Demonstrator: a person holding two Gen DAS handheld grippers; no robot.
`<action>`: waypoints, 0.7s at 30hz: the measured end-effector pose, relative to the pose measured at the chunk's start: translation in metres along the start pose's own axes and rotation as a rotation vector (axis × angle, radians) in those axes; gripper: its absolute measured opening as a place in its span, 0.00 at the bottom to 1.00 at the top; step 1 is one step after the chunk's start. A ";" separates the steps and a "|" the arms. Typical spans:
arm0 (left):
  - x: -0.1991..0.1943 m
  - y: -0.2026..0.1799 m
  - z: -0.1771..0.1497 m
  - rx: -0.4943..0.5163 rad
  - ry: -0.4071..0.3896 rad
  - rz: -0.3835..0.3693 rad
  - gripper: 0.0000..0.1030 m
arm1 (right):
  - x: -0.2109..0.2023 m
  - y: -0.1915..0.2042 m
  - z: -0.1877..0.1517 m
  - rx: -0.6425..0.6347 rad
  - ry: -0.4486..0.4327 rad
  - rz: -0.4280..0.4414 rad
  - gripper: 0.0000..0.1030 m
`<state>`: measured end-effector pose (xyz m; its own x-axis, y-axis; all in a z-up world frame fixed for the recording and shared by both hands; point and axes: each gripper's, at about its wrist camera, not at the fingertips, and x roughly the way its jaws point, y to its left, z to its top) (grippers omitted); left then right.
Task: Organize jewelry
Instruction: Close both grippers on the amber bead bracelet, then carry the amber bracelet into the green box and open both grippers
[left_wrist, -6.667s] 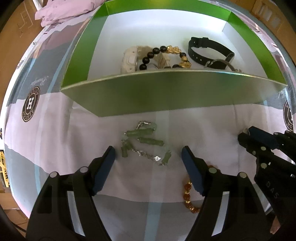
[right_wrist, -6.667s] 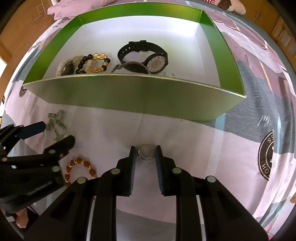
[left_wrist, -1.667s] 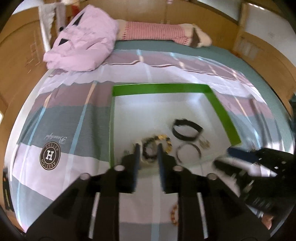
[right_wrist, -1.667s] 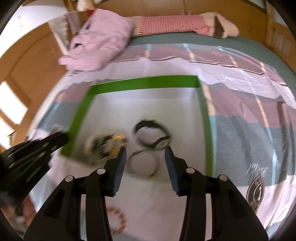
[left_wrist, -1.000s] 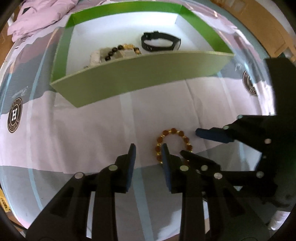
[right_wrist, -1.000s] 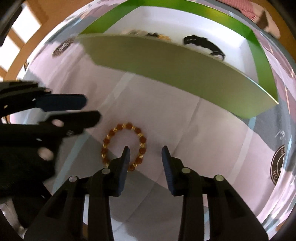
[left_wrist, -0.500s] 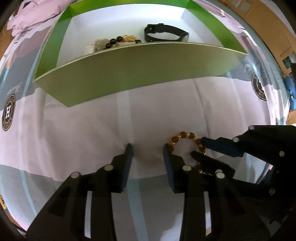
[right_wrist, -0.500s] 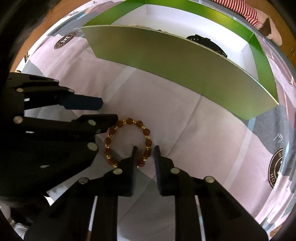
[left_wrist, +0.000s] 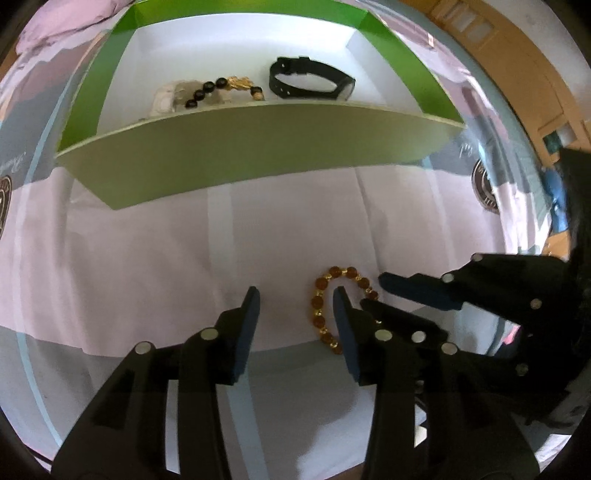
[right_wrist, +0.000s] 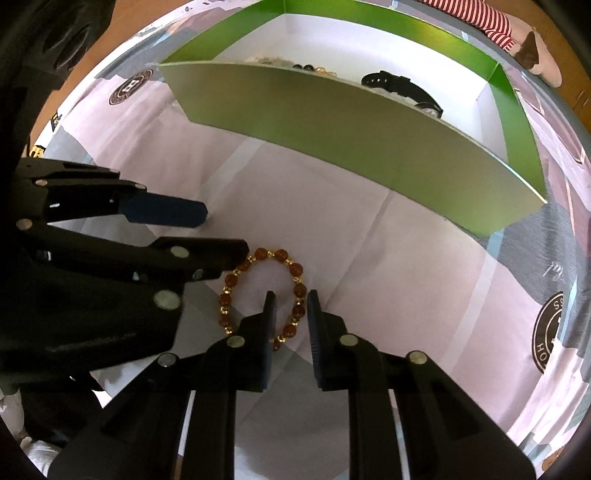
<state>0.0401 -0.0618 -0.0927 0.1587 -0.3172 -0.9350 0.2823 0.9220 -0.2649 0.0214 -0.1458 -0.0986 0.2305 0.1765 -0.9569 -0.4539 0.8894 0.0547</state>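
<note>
Bedsheet (right_wrist: 388, 258), pale pink with grey bands and a round logo, carries everything; a green box (right_wrist: 351, 140) with a white floor sits beyond the working spot.

Amber bead bracelet (right_wrist: 258, 291) lies flat on the sheet, in front of the box's near wall, not yet inside. Right gripper (right_wrist: 290, 314) has narrowed over the last second from a loose straddle to a tight gap, with one finger inside the loop and one outside, around the beads on the loop's right side. Pads look close on the beads; actual contact not resolved, so a firm hold is likely but unconfirmed. Bracelet shows no lift yet.

Left gripper (left_wrist: 295, 317) has nothing between its fingers; jaws are opening, and its right finger now sits just beside the loop's left edge, where it was further off a second ago. Judgement: the right side has taken over the pick, and the left is clearing.

Inside the box: a black watch (left_wrist: 310, 79) and a black-and-gold bead bracelet (left_wrist: 221, 86) over something pale, unidentified. Near wall cuts off the box floor closest to the cameras. The bracelet's near beads are hidden behind the right gripper's fingers.
</note>
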 end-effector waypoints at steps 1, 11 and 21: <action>0.004 -0.003 0.000 0.004 0.009 0.007 0.40 | -0.001 -0.001 0.000 0.000 -0.002 0.000 0.18; 0.012 -0.013 0.001 0.019 -0.019 0.063 0.08 | 0.006 0.000 -0.005 -0.011 0.016 -0.006 0.17; -0.007 -0.002 0.000 -0.014 -0.063 0.023 0.07 | -0.003 -0.003 -0.002 0.016 -0.039 0.021 0.07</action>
<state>0.0382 -0.0610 -0.0859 0.2243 -0.3084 -0.9244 0.2643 0.9323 -0.2468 0.0207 -0.1500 -0.0965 0.2543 0.2110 -0.9438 -0.4451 0.8919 0.0795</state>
